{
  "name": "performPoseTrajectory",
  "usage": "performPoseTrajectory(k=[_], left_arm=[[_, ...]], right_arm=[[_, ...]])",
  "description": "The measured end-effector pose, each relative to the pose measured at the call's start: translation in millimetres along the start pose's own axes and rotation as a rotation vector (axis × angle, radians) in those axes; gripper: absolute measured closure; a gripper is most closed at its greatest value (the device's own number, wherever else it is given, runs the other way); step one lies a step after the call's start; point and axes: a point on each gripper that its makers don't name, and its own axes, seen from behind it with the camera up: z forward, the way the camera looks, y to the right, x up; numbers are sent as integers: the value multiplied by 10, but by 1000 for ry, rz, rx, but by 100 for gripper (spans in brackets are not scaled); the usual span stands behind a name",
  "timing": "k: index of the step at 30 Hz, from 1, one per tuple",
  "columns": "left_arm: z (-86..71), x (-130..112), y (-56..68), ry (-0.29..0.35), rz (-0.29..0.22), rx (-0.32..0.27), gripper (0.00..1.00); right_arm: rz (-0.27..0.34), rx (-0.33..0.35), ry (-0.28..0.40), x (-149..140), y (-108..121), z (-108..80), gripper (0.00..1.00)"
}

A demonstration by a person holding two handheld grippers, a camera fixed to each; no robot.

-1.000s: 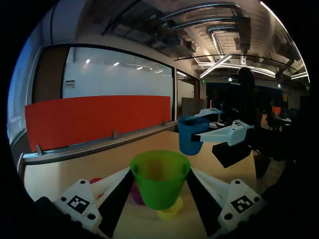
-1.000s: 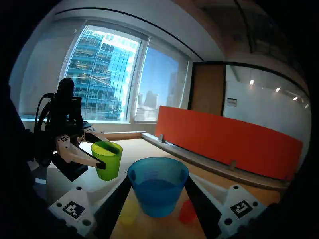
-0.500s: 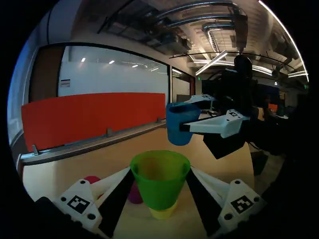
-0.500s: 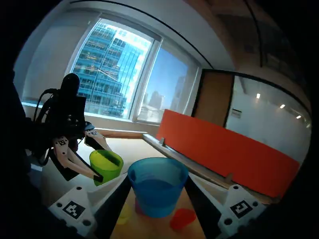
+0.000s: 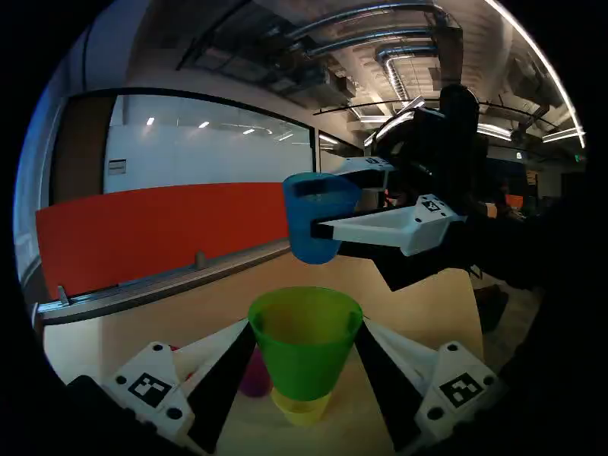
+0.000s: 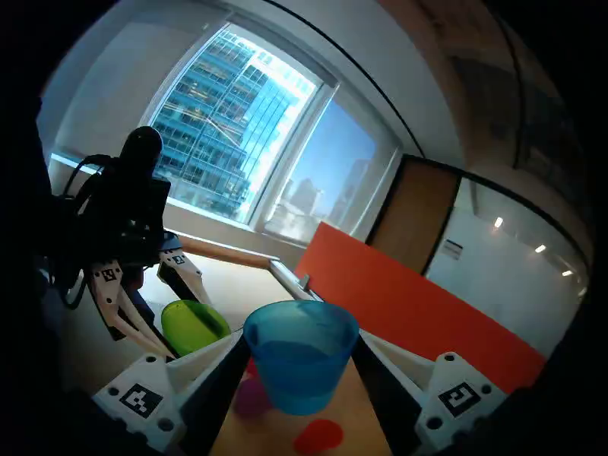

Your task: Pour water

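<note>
Green cup (image 5: 305,351) is clamped by left gripper (image 5: 305,338); above it, blue cup (image 6: 301,368) with water is clamped by right gripper (image 6: 301,348).

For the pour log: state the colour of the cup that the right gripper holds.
Blue: the translucent plastic cup shows best in the right gripper view.

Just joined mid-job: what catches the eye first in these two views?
The green cup, gripped in the left tongs, sits low and centre in the left gripper view, with the blue cup held higher beyond it by the right tongs. A bright orange panel runs behind the table.
</note>
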Motion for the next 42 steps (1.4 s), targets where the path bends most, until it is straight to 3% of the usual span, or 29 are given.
performPoseTrajectory(k=[21,30,42], left_arm=[[88,100,96,14,13,-25,14],[112,144,115,22,11,-31,14],[136,169,131,28,9,-36,14]], right_arm=[[-253,4,-6,230,80,168,10],[-367,-26,-6,316,170,217,10],[-477,-45,-21,357,266,287,10]])
